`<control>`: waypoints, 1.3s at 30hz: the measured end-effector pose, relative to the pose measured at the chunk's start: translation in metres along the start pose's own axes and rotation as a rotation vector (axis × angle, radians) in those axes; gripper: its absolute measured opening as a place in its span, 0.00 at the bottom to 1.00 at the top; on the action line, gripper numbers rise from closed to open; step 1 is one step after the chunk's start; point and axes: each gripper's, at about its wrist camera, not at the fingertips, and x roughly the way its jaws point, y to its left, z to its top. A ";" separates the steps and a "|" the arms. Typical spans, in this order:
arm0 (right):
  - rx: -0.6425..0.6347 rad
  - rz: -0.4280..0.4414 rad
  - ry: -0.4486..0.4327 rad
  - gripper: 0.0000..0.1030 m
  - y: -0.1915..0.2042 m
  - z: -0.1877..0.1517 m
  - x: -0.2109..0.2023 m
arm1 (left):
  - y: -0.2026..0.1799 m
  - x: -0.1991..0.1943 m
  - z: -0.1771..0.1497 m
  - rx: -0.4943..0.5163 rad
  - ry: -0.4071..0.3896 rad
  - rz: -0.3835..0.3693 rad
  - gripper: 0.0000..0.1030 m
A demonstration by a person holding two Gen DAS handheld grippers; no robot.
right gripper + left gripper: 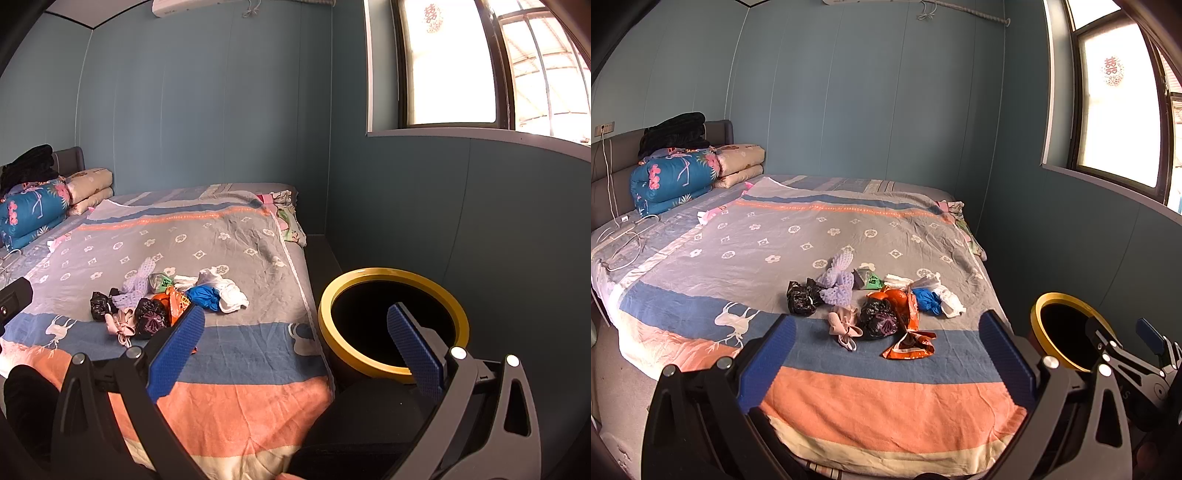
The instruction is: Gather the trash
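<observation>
A pile of trash lies on the bed cover: black crumpled bags (801,299) (149,317), an orange snack wrapper (908,345), a blue bag (927,300) (203,297), white tissues (951,302) (232,295), purple foam netting (838,280) (138,280) and a green packet (870,278). A black bin with a yellow rim (391,371) (1039,299) stands on the floor beside the bed's right side. My left gripper (886,350) hangs open above the bed's near end, short of the pile. My right gripper (295,350) is open and empty, between bed edge and bin.
Folded quilts (672,177) and dark clothes are stacked by the headboard (613,155) at the far left. A white cable (626,236) lies on the bed's left side. The blue wall and a window (450,62) close off the right. The right gripper's body (1130,354) shows beside the bin.
</observation>
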 end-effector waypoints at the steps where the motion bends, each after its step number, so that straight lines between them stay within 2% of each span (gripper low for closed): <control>1: 0.000 -0.003 -0.003 0.92 0.000 0.000 -0.001 | 0.000 0.000 0.000 0.000 0.001 0.000 0.93; 39: 0.014 -0.012 0.000 0.93 -0.002 0.000 0.000 | -0.002 0.000 0.000 -0.001 0.009 -0.004 0.93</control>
